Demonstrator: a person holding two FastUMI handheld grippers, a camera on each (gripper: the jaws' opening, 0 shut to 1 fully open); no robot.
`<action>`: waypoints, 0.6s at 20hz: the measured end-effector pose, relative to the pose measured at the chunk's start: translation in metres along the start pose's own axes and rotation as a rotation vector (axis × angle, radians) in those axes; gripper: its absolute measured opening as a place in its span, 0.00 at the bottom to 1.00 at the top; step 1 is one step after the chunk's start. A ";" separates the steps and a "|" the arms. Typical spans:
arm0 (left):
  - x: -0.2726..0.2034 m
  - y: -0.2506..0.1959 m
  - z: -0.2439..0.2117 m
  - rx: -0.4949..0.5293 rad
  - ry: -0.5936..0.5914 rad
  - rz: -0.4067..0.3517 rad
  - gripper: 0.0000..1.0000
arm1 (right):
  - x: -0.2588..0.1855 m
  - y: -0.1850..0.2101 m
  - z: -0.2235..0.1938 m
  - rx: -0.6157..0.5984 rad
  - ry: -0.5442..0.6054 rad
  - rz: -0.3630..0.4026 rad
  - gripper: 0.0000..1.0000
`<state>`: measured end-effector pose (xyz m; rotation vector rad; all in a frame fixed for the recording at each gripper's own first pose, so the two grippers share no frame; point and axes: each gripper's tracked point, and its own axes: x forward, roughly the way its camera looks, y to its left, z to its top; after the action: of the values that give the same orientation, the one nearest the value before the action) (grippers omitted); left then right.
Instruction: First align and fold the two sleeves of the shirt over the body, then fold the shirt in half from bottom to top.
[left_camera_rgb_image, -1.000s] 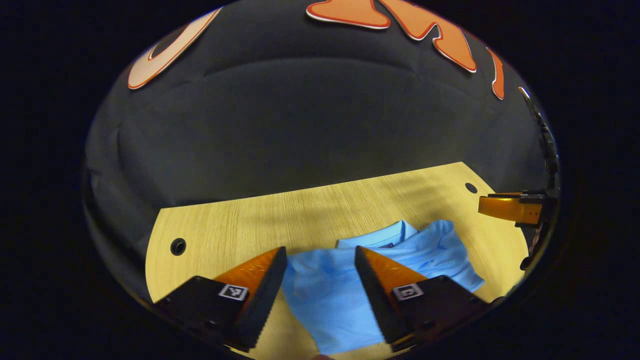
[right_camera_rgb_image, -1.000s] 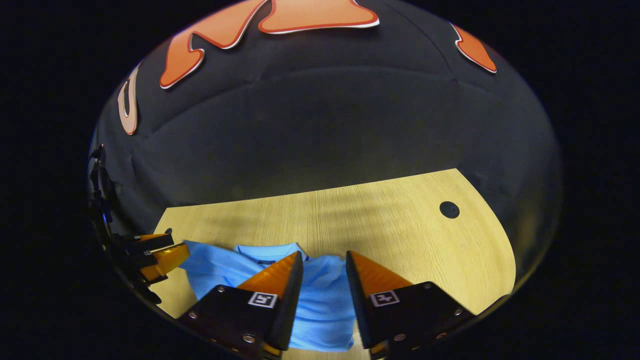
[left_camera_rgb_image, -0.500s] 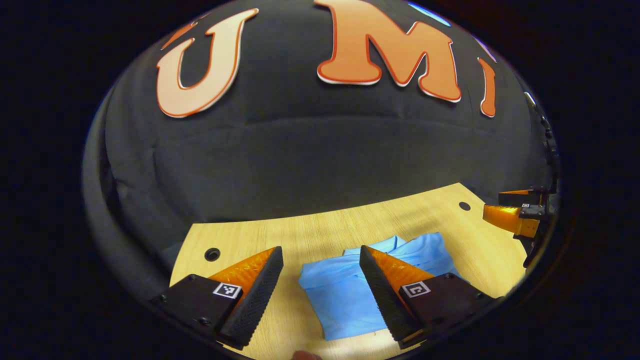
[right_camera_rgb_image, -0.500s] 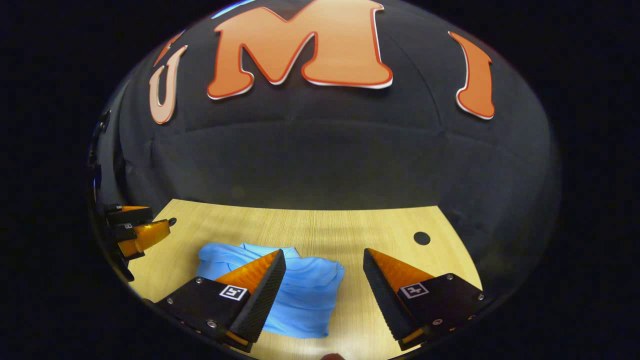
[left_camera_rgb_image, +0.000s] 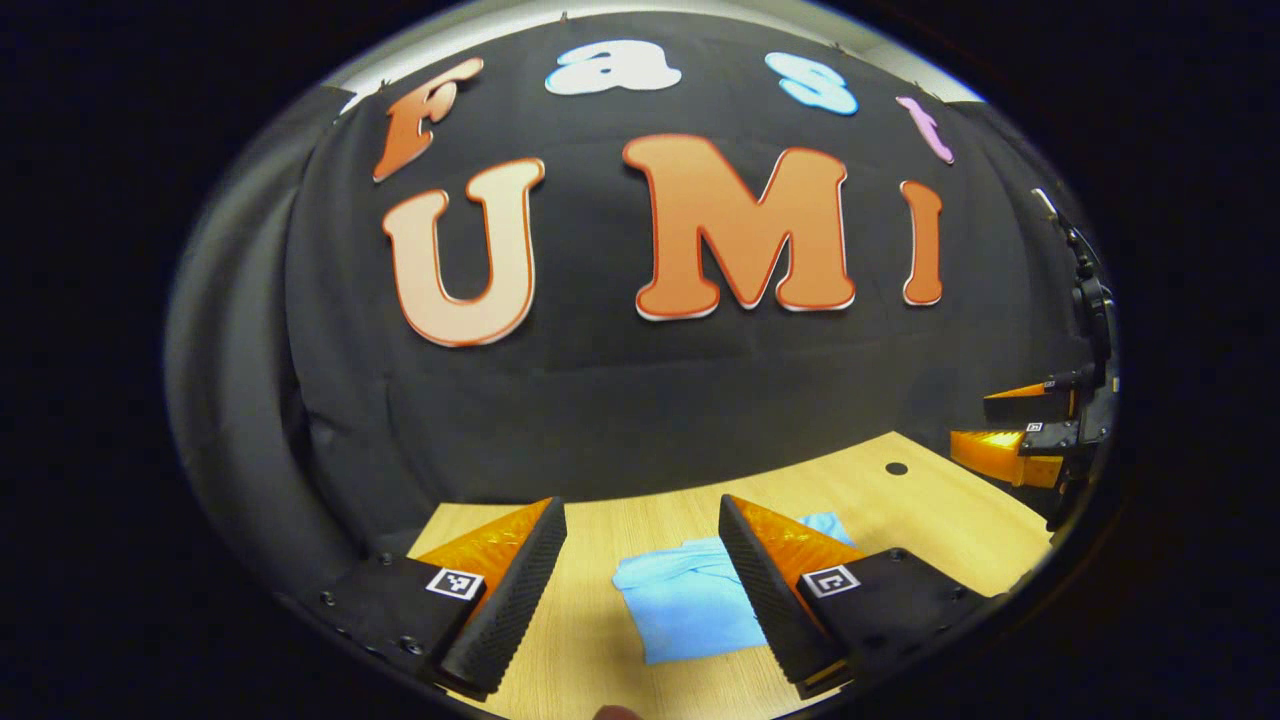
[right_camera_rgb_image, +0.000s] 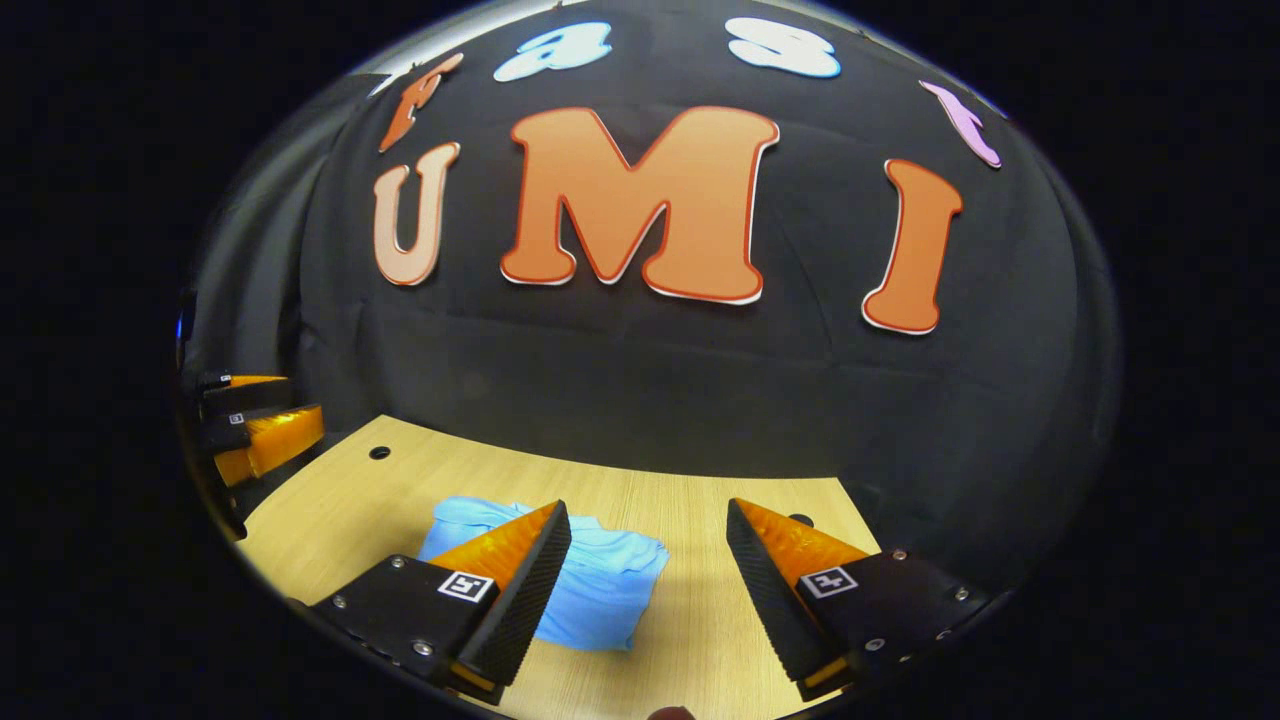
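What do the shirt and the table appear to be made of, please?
Shirt: a soft, matte light-blue fabric, probably a cotton-type knit; it lies in a folded bundle with limp, rounded creases and no sheen. Table: a pale wood-look top with fine straight grain lines and a smooth, slightly glossy finish, likely laminate rather than solid wood, though that is uncertain.

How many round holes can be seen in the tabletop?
2. One hole near the table's far left corner, one hole by the far right corner, partly behind the right gripper. Others may be hidden.
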<state>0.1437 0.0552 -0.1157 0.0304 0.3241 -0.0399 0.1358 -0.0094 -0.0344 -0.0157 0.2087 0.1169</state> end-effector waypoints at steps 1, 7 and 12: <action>-0.016 -0.010 0.009 0.006 -0.036 0.005 1.00 | -0.012 0.001 0.004 -0.011 -0.021 0.003 0.96; -0.083 -0.022 0.029 0.037 -0.167 0.062 0.99 | -0.092 0.007 0.011 -0.033 -0.160 0.016 0.97; -0.137 -0.029 0.039 0.013 -0.229 0.077 1.00 | -0.138 0.014 0.005 -0.049 -0.214 0.029 0.97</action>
<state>0.0251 0.0296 -0.0362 0.0510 0.0934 0.0305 0.0015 -0.0114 -0.0010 -0.0486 -0.0080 0.1518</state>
